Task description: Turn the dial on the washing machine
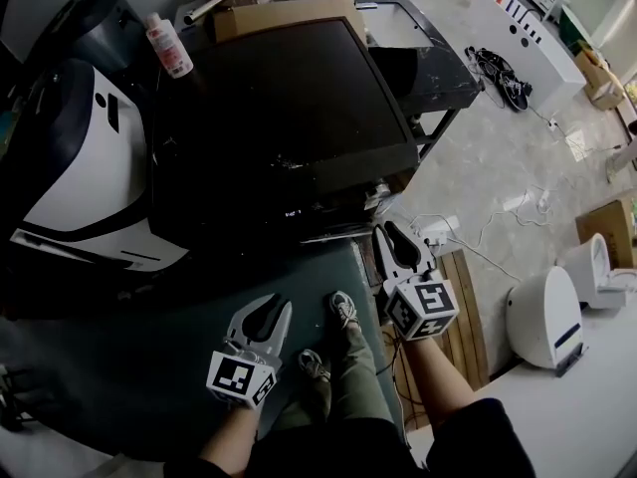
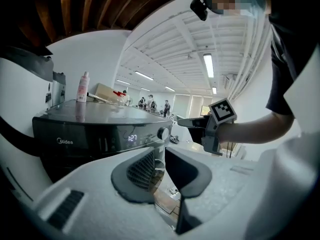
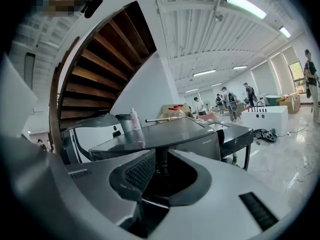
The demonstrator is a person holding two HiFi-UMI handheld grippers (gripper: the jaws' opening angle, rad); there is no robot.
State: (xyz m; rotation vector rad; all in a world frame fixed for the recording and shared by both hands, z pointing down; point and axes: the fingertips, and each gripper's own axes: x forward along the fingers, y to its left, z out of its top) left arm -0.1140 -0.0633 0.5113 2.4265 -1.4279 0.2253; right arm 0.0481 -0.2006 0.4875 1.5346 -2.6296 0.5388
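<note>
White left tool (image 1: 267, 307) and right tool (image 1: 386, 230), black pads (image 2: 137, 171), square-marker cubes (image 1: 242, 376); dark short sleeve (image 2: 285, 84); olive trousers (image 1: 353, 386)

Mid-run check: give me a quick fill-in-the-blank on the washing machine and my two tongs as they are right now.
1. The dial is on the washing machine's ___ panel.
2. In the left gripper view, the dial sits to the ___ of the lit display.
3. The bottle stands ___ on the machine's top.
4. The left tongs and the right tongs hold ___.

Missing words: front; right; upright; nothing.
</note>
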